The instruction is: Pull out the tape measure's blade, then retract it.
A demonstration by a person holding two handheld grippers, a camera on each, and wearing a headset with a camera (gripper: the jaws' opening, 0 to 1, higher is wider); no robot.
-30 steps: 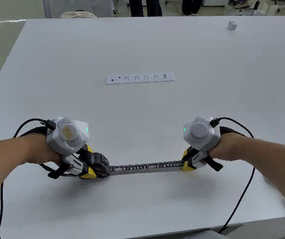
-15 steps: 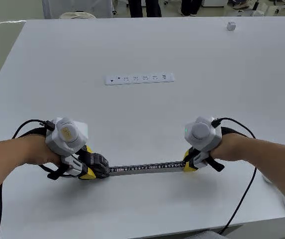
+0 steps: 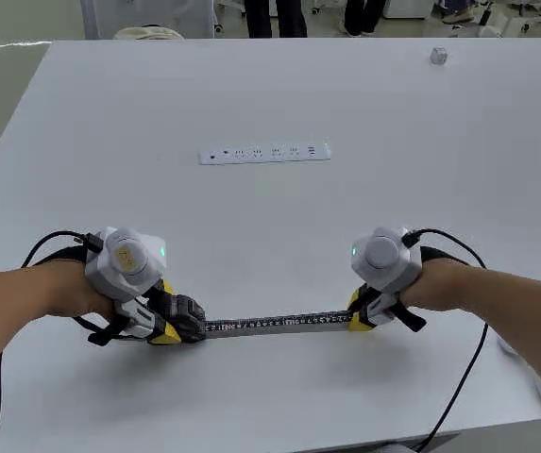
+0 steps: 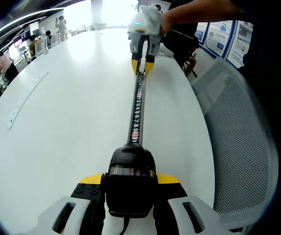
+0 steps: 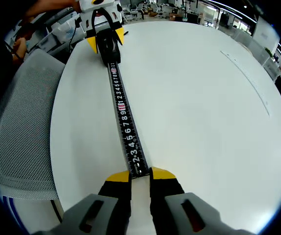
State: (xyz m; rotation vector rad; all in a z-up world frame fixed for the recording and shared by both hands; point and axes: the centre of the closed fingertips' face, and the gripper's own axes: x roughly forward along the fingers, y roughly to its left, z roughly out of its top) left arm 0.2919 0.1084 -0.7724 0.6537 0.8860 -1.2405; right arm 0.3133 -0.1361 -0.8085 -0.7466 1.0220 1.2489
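The black tape measure case [image 3: 183, 317] [image 4: 131, 178] lies near the table's front edge, and my left gripper [image 3: 161, 326] [image 4: 130, 183] is shut on it. Its dark numbered blade [image 3: 278, 323] [image 4: 137, 110] [image 5: 125, 128] runs out flat over the white table [image 3: 279, 236] to my right gripper [image 3: 358, 316] [image 5: 140, 175], which is shut on the blade's end hook. In the right gripper view the case [image 5: 107, 45] sits far off in the left gripper [image 5: 105, 40]. In the left gripper view the right gripper [image 4: 142, 62] pinches the blade's far end.
A white power strip [image 3: 264, 152] lies mid-table beyond the blade. A small grey object [image 3: 438, 57] sits at the far right. A grey mesh chair [image 4: 238, 142] [image 5: 25, 127] stands at the table's near edge. Cables [image 3: 464, 363] trail from both grippers. People stand beyond the far edge.
Both grippers and the tape sit a little lower in the head view, mostly from camera shift. The exposed blade length looks about the same, perhaps slightly longer.
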